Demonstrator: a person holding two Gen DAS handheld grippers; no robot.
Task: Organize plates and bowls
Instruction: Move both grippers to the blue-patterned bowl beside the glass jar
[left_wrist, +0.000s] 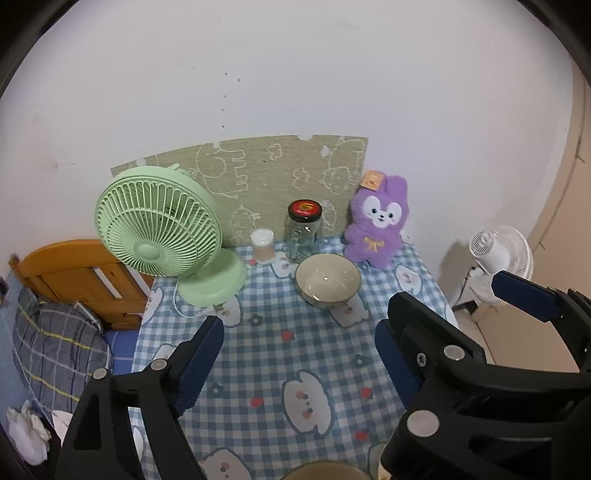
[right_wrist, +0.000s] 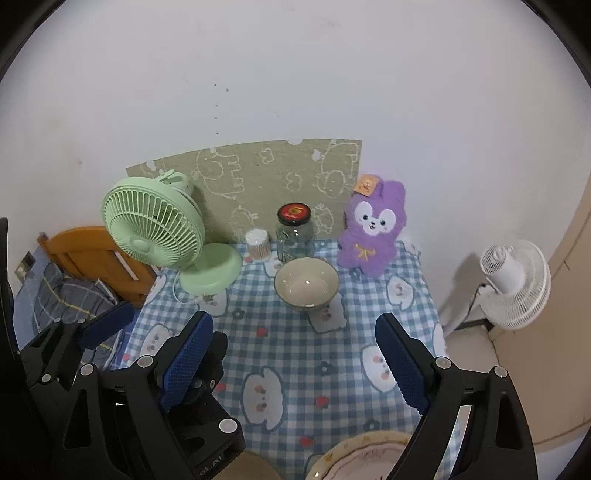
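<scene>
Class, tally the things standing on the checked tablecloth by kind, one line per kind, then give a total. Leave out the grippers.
Bowls: 2, one in the middle and one at the near edge
Plates: 1
Fans: 1
Jars: 1
Swab tubs: 1
Plush toys: 1
Total: 7

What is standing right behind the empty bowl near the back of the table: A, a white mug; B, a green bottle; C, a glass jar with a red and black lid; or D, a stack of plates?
C: the glass jar with the red and black lid stands just behind the cream bowl, between the cotton swab container and the purple plush bunny.
</scene>
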